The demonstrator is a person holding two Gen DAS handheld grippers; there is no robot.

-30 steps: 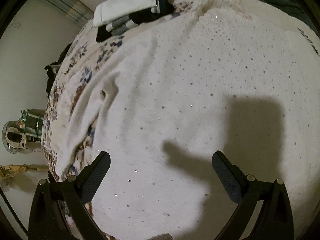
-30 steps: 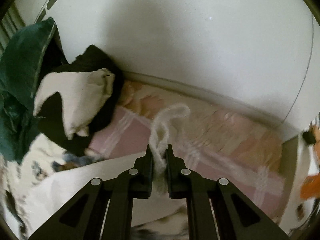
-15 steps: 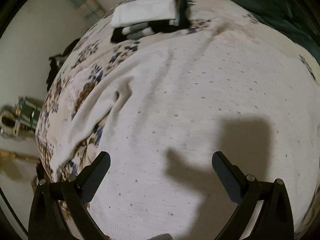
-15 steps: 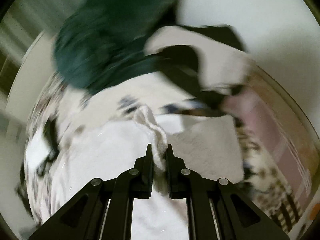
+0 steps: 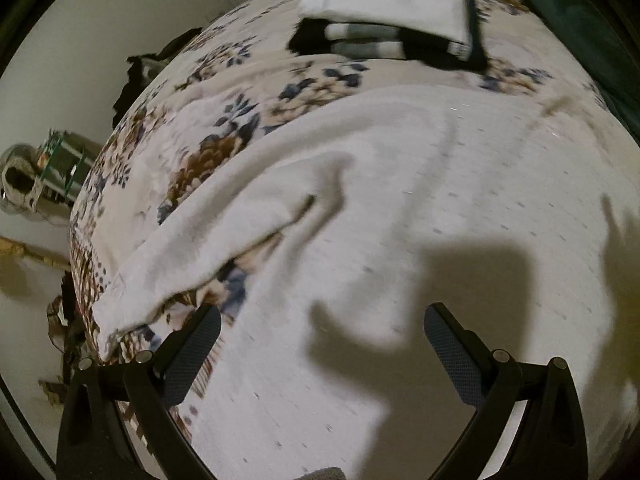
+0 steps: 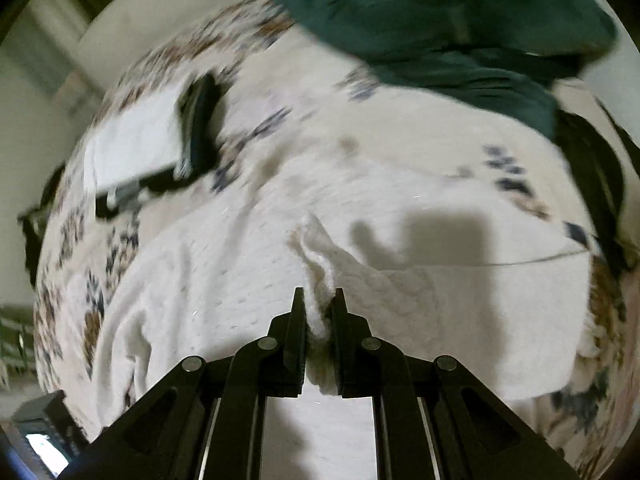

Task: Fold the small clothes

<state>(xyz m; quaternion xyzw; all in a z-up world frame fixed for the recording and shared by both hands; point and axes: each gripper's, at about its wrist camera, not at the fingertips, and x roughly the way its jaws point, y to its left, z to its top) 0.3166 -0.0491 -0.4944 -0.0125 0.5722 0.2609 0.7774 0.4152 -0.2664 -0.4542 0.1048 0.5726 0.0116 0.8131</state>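
Note:
A white knit sweater [image 5: 400,208] with small dots lies spread on the floral bedspread [image 5: 224,80]. One sleeve [image 5: 224,240] lies along its left side. My left gripper [image 5: 322,338] is open and empty just above the sweater's lower part. In the right wrist view my right gripper [image 6: 319,304] is shut on a bunched edge of the white sweater [image 6: 320,248] and holds it over the sweater body [image 6: 224,264], with a folded-over flap [image 6: 460,312] to the right.
A stack of folded clothes, white on top of black and grey [image 5: 384,28], lies at the far side of the bed; it also shows in the right wrist view [image 6: 152,148]. A dark green pillow [image 6: 440,20] lies at the head. Clutter stands on the floor at left [image 5: 36,176].
My right gripper has swung from facing the wall and pillows down over the bed, carrying the gripped sweater edge across the sweater. The left gripper has drawn back slightly, staying open.

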